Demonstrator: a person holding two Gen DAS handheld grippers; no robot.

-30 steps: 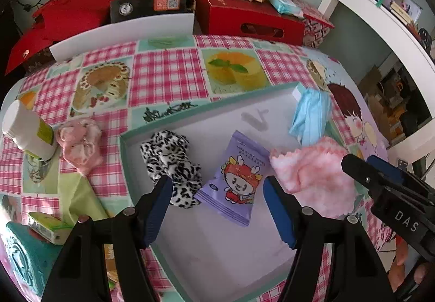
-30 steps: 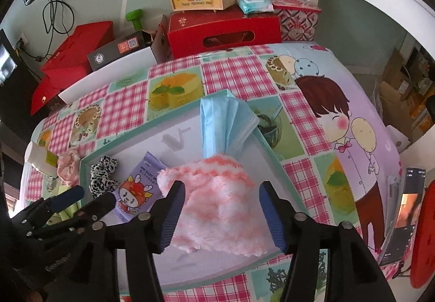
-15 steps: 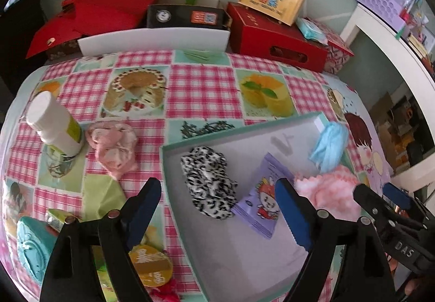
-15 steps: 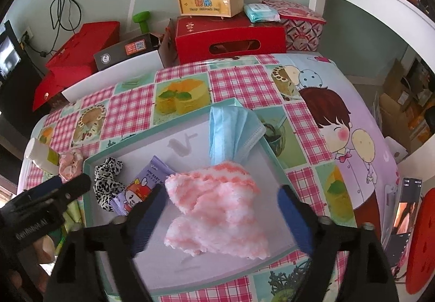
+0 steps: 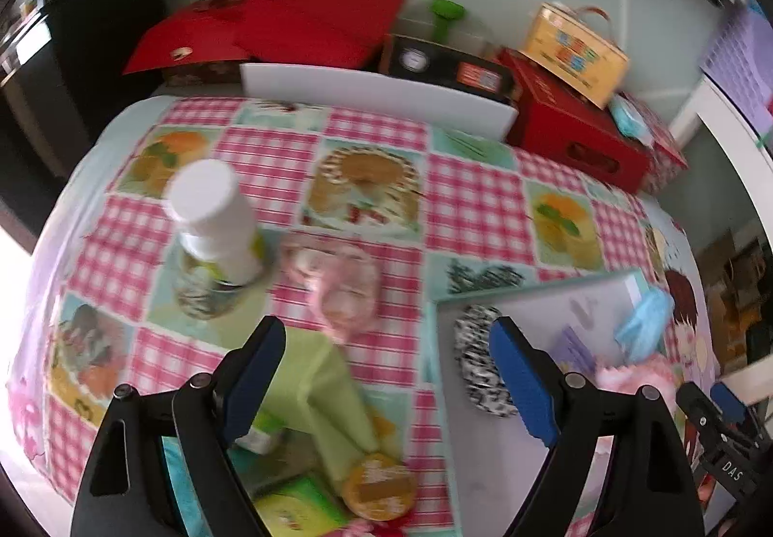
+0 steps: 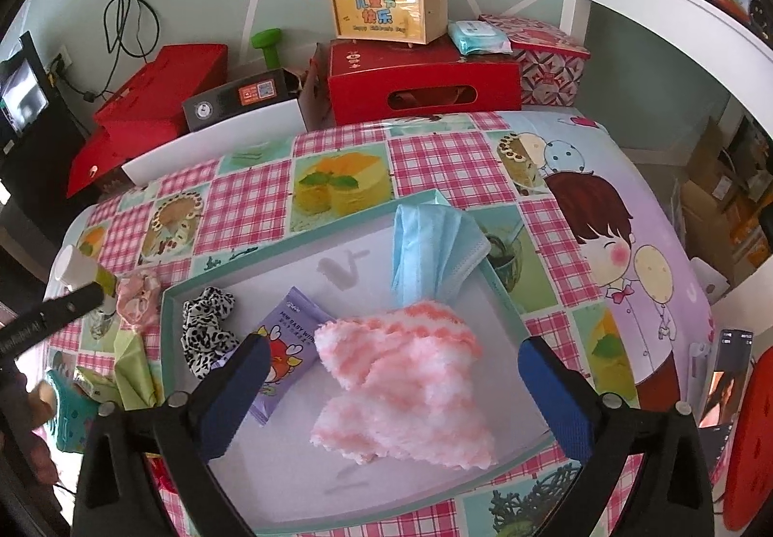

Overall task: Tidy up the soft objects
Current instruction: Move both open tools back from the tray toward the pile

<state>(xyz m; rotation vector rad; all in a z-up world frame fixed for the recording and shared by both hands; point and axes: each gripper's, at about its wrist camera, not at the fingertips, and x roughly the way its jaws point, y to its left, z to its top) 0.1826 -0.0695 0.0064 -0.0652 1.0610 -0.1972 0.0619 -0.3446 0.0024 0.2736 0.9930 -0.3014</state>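
Shallow white tray (image 6: 497, 290) with teal rim on the checked table (image 6: 449, 160) holds four soft things: fluffy pink-white cloth (image 6: 406, 387), pleated blue face mask (image 6: 435, 247), leopard-print scrunchie (image 6: 205, 329), glossy purple wipes packet (image 6: 285, 344). Right gripper (image 6: 393, 397) tilts down over the cloth, jaws opening wide, nothing pinched. Left gripper (image 5: 386, 382), spread and empty, angles down beside the tray over a blurred, likely satin, pink scrunchie (image 5: 343, 281) and green cloth (image 5: 328, 387) near one white bottle (image 5: 217, 223).
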